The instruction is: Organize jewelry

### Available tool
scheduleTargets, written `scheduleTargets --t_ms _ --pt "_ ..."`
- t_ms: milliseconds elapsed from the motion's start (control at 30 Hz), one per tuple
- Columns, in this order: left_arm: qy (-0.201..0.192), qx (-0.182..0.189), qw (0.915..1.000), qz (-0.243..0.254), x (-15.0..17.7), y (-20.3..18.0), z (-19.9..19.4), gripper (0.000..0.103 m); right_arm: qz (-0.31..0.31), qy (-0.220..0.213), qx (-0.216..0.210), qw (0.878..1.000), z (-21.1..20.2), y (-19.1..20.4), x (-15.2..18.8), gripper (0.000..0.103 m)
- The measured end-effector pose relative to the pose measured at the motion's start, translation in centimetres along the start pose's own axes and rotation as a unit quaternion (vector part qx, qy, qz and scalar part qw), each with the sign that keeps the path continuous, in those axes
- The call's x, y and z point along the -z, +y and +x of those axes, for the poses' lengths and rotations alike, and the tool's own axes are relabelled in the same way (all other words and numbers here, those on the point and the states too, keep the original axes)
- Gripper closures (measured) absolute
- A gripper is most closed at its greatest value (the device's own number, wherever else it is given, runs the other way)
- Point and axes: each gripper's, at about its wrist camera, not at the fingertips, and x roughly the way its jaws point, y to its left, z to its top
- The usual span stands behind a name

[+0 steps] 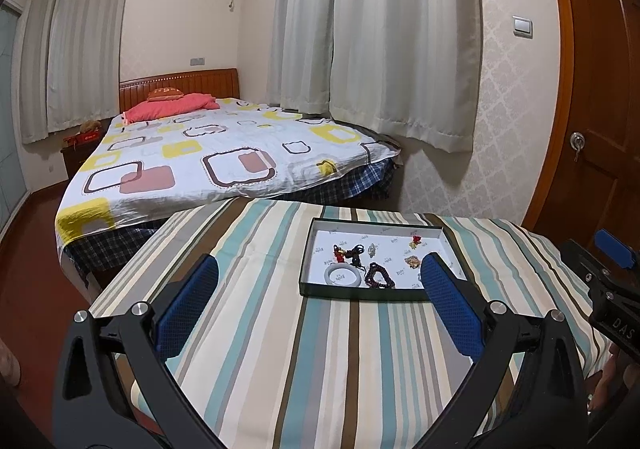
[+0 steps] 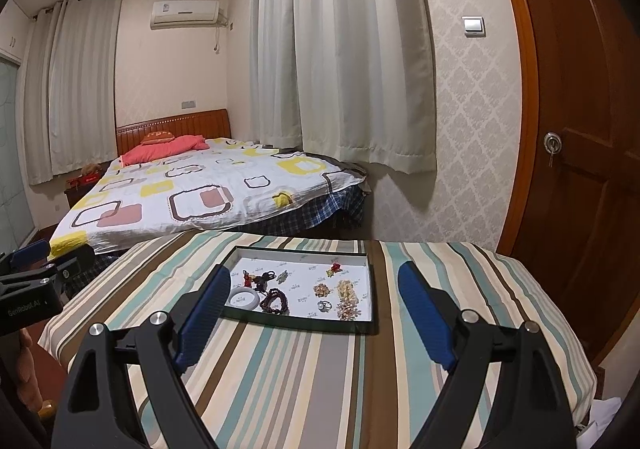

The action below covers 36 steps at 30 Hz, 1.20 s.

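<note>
Tray's (image 1: 376, 225) right corner hidden behind a blue finger, small trinkets (image 2: 346, 291) — perhaps beads — too tiny to tell

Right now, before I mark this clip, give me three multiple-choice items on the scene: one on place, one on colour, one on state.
1. Where is the jewelry?
A. In the tray on the striped cloth
B. On the bed
C. On the floor

2. What colour is the bangle?
A. Red
B. White
C. Black

3. How do the two grippers stand?
A. Both shut on beads
B. One open, one shut
C. Both open, holding nothing

Answers:
1 A: every piece lies inside the dark-rimmed tray.
2 B: the ring at the tray's near left corner is pale white.
3 C: the left gripper and right gripper show blue pads wide apart with nothing between.
</note>
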Motion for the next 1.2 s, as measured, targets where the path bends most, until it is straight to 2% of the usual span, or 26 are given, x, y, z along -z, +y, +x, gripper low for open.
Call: scheduleTargets --t_ms 1200 --pt "0.001 0.001 1.0000 -0.002 0.01 -0.23 -0.07 0.004 -0.002 -0.005 0.002 1.000 -0.32 0.00 -0.37 0.020"
